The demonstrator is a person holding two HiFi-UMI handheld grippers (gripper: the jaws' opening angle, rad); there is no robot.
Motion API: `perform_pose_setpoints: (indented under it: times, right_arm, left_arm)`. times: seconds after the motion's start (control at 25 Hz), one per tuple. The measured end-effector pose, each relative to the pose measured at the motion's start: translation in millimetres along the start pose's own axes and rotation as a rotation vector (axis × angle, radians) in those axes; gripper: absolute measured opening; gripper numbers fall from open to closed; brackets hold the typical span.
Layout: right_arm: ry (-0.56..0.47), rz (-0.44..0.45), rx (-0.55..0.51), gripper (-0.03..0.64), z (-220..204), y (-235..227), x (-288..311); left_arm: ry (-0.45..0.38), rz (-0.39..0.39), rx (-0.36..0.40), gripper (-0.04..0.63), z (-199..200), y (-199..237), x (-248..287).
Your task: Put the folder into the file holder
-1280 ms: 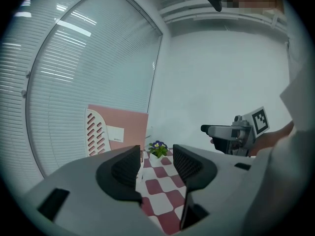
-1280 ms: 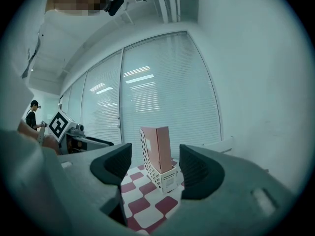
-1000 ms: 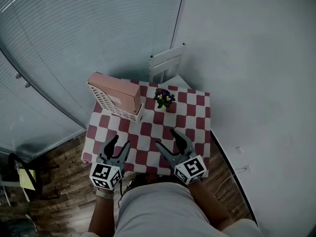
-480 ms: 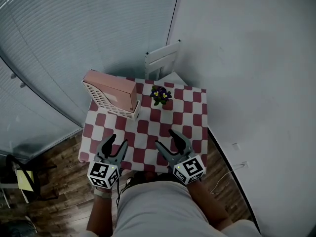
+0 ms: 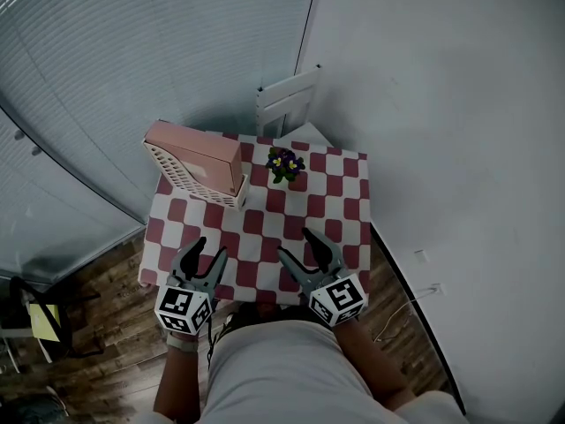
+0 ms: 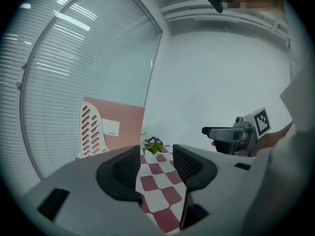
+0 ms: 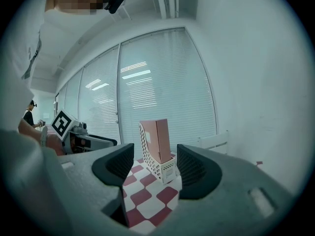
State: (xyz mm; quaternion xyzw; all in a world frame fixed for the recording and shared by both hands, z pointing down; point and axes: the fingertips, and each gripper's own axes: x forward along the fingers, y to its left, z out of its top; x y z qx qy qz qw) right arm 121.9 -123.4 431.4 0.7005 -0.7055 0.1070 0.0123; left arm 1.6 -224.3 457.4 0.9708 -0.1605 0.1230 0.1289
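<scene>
As folder (image 5: 196, 144) already stands on edge inside holder (image 5: 190, 181) at far left corner of table (image 5: 344, 210), task looks done.
Left gripper (image 5: 209, 248): at near edge, jaws apart, nothing between them.
Holder is ahead and slightly left of it, well apart. Long axis runs far-left to near-right. Open end seems to face right, hard to tell.
Flower pot (image 5: 283, 163): near holder, on right.
Right gripper (image 5: 295, 244): near edge too, jaws apart, empty, farther from holder than left one.

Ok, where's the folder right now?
In the head view the pink folder stands inside the white file holder at the far left corner of the table, just left of the small flower pot.
</scene>
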Motion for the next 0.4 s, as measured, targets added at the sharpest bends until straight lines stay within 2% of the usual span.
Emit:
perform_pose_setpoints:
  times: [0.4]
  right_arm:
    - [0.03, -0.002, -0.021, 0.276, -5.4, 0.9, 5.6]
  left_arm:
    - [-0.001, 0.009, -0.015, 0.187, -3.5, 7.9, 1.5]
